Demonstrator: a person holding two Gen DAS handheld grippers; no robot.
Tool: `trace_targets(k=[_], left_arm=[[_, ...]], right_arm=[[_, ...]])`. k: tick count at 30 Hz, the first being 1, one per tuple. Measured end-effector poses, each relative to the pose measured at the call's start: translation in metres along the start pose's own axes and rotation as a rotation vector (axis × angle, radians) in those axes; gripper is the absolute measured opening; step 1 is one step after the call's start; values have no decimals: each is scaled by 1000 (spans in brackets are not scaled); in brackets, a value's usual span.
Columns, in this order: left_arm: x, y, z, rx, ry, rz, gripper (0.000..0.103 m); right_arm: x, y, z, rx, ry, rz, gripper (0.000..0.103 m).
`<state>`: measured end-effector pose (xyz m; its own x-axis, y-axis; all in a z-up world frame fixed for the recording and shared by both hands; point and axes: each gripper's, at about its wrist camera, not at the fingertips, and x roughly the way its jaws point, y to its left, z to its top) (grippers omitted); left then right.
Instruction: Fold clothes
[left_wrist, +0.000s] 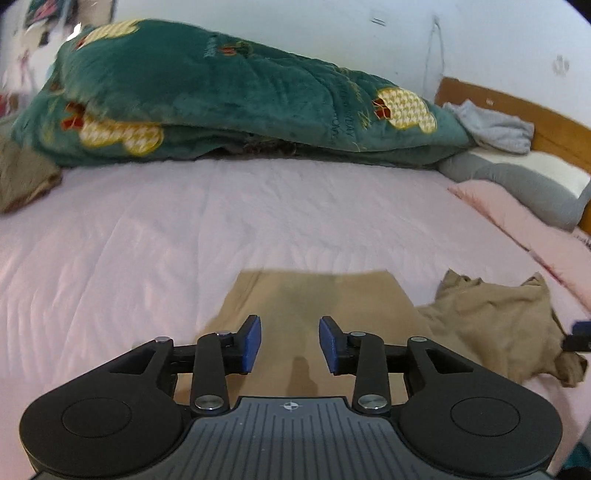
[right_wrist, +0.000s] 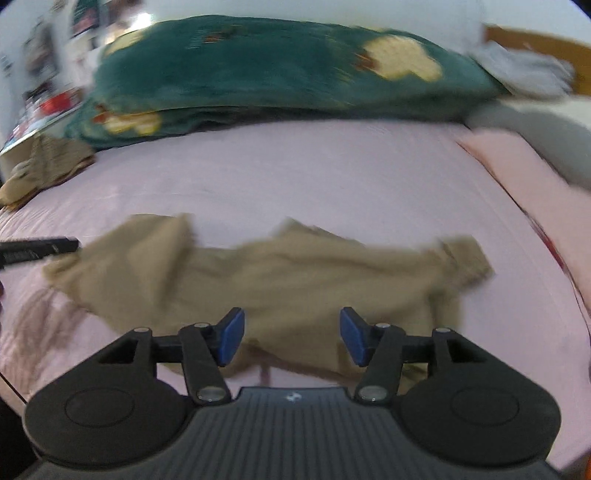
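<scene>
A tan garment (left_wrist: 314, 295) lies on the pink bed sheet (left_wrist: 147, 240). In the left wrist view its near part lies flat with a straight far edge, and its right part (left_wrist: 498, 325) is crumpled. My left gripper (left_wrist: 290, 343) hovers over the flat part, open, with nothing between its blue pads (left_wrist: 251, 343). In the right wrist view, which is blurred, the same garment (right_wrist: 280, 273) lies spread and wrinkled. My right gripper (right_wrist: 291, 336) stands open above its near edge, with no cloth between its pads. The left gripper's dark tip (right_wrist: 37, 249) shows at the garment's left end.
A bulky green blanket (left_wrist: 221, 96) with yellow patches lies along the far side of the bed. Another brown garment (left_wrist: 22, 177) sits at the far left. Grey clothing (left_wrist: 491, 125), a grey pillow (left_wrist: 517, 177), a pink pillow (left_wrist: 517, 214) and a wooden headboard (left_wrist: 517, 107) are at the right.
</scene>
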<state>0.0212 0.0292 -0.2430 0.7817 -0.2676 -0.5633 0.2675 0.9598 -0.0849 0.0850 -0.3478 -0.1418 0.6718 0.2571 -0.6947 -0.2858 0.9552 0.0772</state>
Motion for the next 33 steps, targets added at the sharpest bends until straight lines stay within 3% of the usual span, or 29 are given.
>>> trace_targets(k=[3,7,13,17,18,20,21,22,26,33], left_arm=[[23,-1,29,48,41,20,50],[61,4,52,70,132,29,54],[108,14,49,45,246,60,55],[124,1,43,97,260,83,58],[124,-5,40,128,237,95,55],[122,-12,37,161,205,75,32],[119,-14,36,163,193,63,13],[115,-13,36,156,181,64,4],[89,-2,38,93,112,55,2],[23,41,27,-40,31,69,2]], right_arm=[[12,-30,-6,72,-6,6,60],[31,-49,-7,110,-26,45,60],[44,-66,-9,120,-31,67,62],[52,-69,-2,118,-24,60,69],[55,-64,2,117,-22,69,71],[62,-51,11,105,-22,85,80],[65,-42,16,94,-24,90,86],[67,-34,19,77,-30,101,88],[74,-19,21,44,-22,78,91],[65,-33,7,69,22,-32,91]])
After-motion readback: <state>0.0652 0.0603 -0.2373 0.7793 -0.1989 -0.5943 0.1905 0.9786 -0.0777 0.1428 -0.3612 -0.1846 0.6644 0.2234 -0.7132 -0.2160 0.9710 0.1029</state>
